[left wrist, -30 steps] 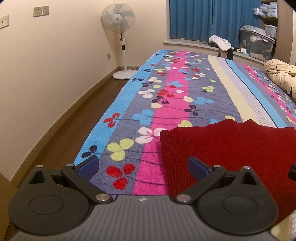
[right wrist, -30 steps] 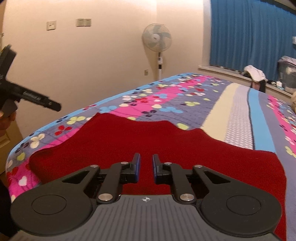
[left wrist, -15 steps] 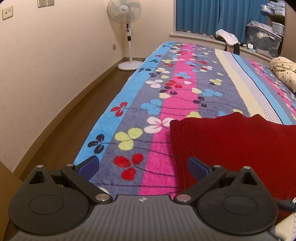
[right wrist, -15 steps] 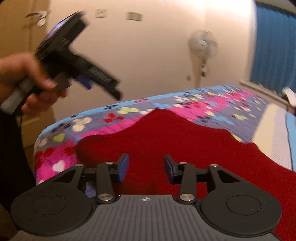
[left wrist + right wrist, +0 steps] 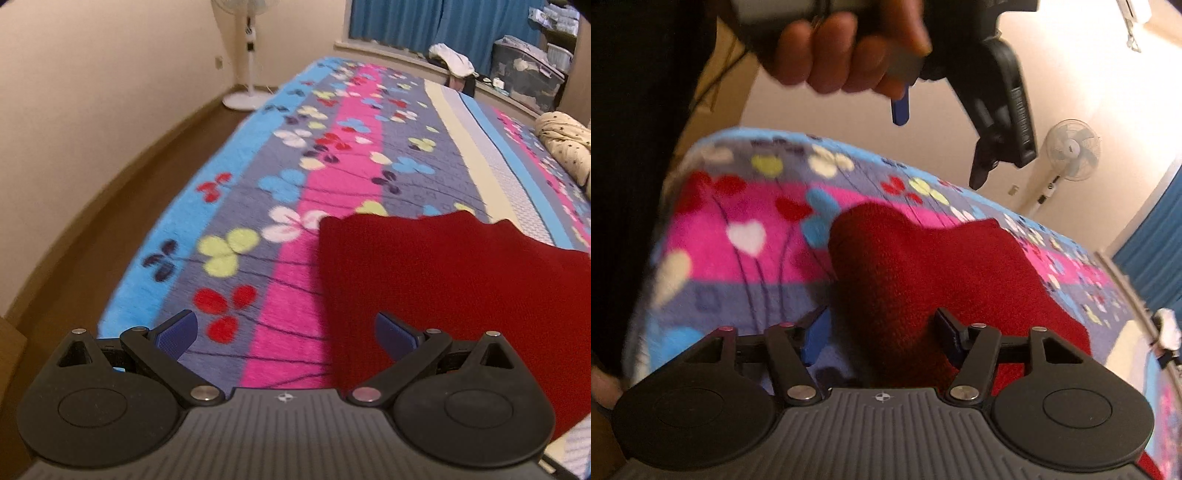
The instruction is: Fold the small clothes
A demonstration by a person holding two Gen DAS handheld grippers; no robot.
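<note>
The left gripper (image 5: 286, 334) is shown spread wide and holding nothing, with its right finger over the near left corner of the red garment (image 5: 454, 291). The right gripper (image 5: 881, 334) is likewise released, its fingers straddling a near lobe of the same garment. The garment is laid flat at the near end of the floral blanket (image 5: 332, 147). A standing fan (image 5: 1071, 147) is seen by the wall.
</note>
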